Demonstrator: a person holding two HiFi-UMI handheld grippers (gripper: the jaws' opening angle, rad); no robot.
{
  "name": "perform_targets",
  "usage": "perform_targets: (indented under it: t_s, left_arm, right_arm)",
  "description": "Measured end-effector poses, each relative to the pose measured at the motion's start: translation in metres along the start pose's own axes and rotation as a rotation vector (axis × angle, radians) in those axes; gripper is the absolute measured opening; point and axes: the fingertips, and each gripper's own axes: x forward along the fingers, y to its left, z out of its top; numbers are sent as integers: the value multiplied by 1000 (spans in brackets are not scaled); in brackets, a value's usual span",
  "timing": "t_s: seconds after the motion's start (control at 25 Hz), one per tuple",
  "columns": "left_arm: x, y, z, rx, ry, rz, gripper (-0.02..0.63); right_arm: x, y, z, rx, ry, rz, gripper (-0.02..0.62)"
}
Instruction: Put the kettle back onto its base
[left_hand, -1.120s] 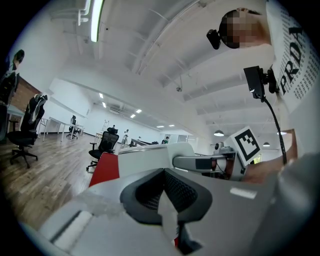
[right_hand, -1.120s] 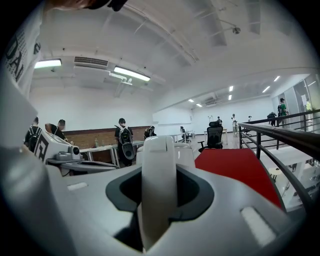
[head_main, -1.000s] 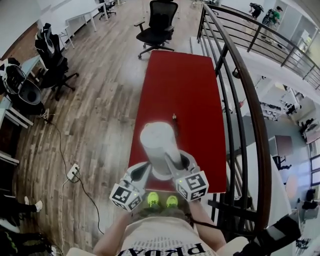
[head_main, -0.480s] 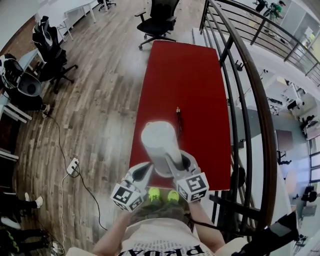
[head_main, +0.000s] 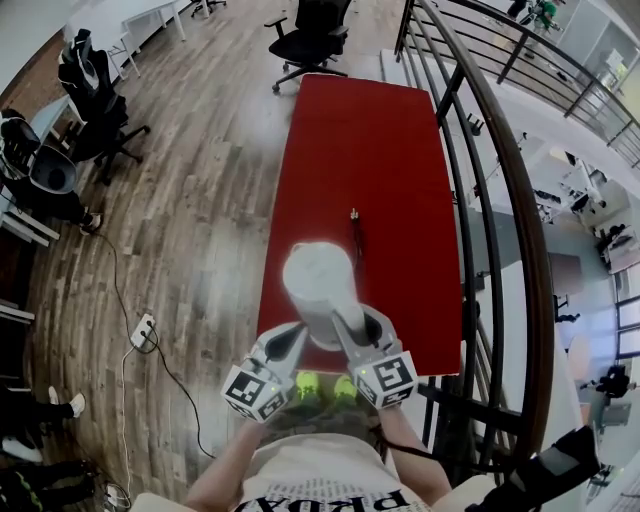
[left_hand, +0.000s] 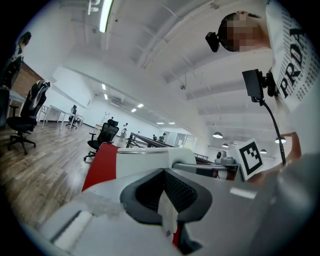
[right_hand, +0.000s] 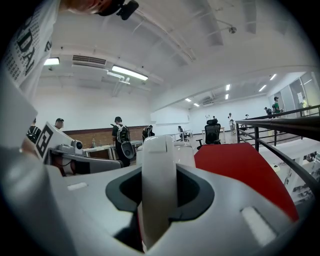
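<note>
A white kettle (head_main: 318, 285) hangs upright over the near end of the red table (head_main: 370, 150). My right gripper (head_main: 352, 338) is shut on its white handle (right_hand: 157, 185), which runs up between the dark pads in the right gripper view. My left gripper (head_main: 288, 345) sits low at the kettle's left side, jaws together with nothing in them. The kettle's white body (left_hand: 145, 162) fills the space just beyond its tips. A thin dark cord (head_main: 354, 232) lies on the table and runs toward the kettle. The kettle hides the base.
A metal railing (head_main: 500, 200) runs along the table's right edge, with a drop beyond it. Wooden floor lies to the left, with a power strip (head_main: 143, 333) and cable. Office chairs (head_main: 315, 35) stand at the table's far end and at the far left.
The kettle and both grippers have sunk slightly toward the table. The grip on the handle is unchanged.
</note>
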Motion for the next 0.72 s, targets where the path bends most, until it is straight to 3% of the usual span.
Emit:
perform_targets:
  t_s: [0.28,0.72]
  left_arm:
    - [-4,-3,-6,-6,10,-16,-8]
    - [-2,-17,-10,-17,24,-39,-8]
  right_arm:
    - [-13,5,-13,-31,-27,-5,124]
    - [-22,9,-25,-72,10,-1,124]
